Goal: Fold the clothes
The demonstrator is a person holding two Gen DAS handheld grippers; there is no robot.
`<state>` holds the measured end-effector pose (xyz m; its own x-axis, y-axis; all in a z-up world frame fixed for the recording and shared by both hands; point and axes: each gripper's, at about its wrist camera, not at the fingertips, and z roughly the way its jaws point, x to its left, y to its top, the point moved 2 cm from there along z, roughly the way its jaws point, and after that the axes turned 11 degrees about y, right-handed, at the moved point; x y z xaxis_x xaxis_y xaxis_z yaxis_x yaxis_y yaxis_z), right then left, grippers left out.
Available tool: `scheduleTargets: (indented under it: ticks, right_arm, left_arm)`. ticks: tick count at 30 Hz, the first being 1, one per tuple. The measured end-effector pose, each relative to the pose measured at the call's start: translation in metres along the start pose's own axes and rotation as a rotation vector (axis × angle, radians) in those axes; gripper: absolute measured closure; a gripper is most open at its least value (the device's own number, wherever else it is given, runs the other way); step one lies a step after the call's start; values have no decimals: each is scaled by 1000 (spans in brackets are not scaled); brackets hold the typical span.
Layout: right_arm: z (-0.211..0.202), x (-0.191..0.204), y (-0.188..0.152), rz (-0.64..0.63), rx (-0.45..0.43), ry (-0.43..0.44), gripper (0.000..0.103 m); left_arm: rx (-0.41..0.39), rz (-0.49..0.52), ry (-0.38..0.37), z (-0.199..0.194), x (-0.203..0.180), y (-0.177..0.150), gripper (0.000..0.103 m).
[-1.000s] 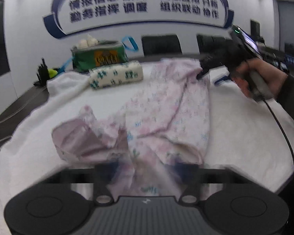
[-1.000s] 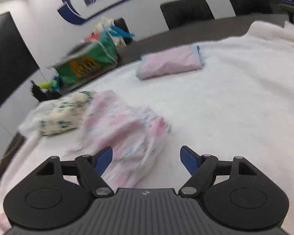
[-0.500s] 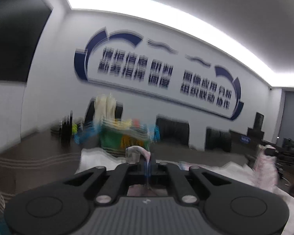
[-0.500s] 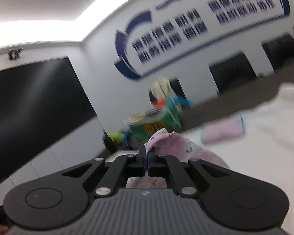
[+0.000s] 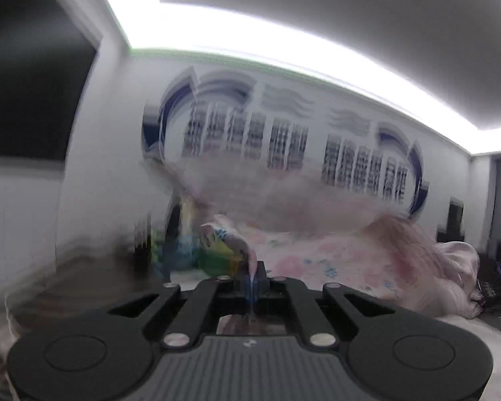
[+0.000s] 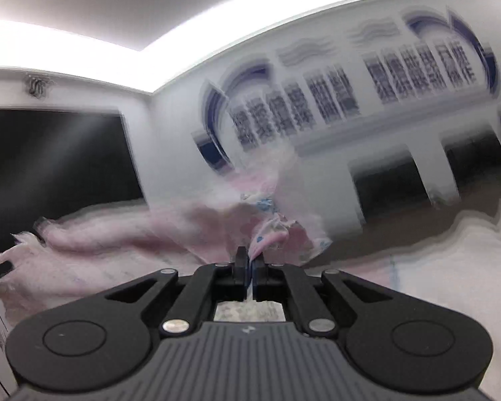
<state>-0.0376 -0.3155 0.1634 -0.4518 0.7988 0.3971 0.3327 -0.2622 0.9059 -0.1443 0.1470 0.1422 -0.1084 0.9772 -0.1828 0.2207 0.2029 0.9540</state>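
Garment: thin pink floral cotton garment point(image 5: 317, 260), light, limp, billowing.
Left gripper point(image 5: 252, 282): clamped on its edge.
Right gripper point(image 6: 250, 267): pinching another edge.
Hold: at corners, taut.

Pink floral garment point(image 5: 334, 254), thin and blurred, lifted clear above the white-covered table point(image 6: 451, 267), stretched sideways in the air, one edge pinched at each end, middle billowing, loose folds trailing toward that table.
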Motion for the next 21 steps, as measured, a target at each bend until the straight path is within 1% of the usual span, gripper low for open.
scheduleTargets:
  ticks: [1,2,3,4,5,6,7,8,9,10,11,12,13,14,16,17,19,20,21]
  right_arm:
    - [5,-16,-28,45,104,-44,96]
    - [10,-31,-56,92,208,-92,90]
    - [10,-45,-80,134,286,-138,86]
    - [7,-57,-100,172,342,-184,86]
    - [2,-65,-113,185,368,-229,85]
    - [-6,-69,-116,164,355,-286,78]
    - [-14,-70,-115,126,335,-343,71]
    - [-21,-66,-113,73,313,-392,60]
    - [-26,-59,-109,12,285,-427,57]
    - [-28,-53,-105,-39,262,-429,57]
    - [-24,-45,-102,-80,257,-393,57]
    - [-17,-35,-101,-112,268,-328,57]
    - [-11,-23,-103,-140,287,-252,57]
    - [-1,-14,-106,-157,318,-181,55]
    - [25,0,-114,-175,410,-66,54]
    - [35,6,-119,-190,458,-34,55]
    - [38,10,-124,-201,509,3,54]
    - [37,10,-125,-184,519,19,54]
    - [32,3,-126,-137,526,26,53]
  left_arm:
    - [105,-12,12,13,2,-28,97]
    - [201,-28,28,22,4,-55,94]
    - [286,-45,37,29,6,-80,94]
    - [318,-68,17,26,5,-96,95]
    - [341,-86,-7,22,5,-109,94]
    - [318,-82,-50,13,1,-109,94]
    - [295,-78,-92,3,-3,-108,87]
    - [271,-71,-133,-5,-8,-107,67]
    - [244,-54,-170,-8,-17,-102,54]
    - [225,-34,-202,-9,-27,-98,32]
    - [251,5,-215,-2,-39,-101,27]
    - [278,44,-227,5,-52,-104,30]
    - [308,78,-237,13,-64,-107,36]
    - [360,90,-237,23,-71,-111,42]
    - [461,108,-238,44,-85,-120,44]
    - [497,87,-245,52,-84,-123,45]
    - [563,47,-258,66,-83,-127,45]
    - [571,33,-268,68,-83,-125,43]
    - [574,35,-262,74,-82,-124,43]
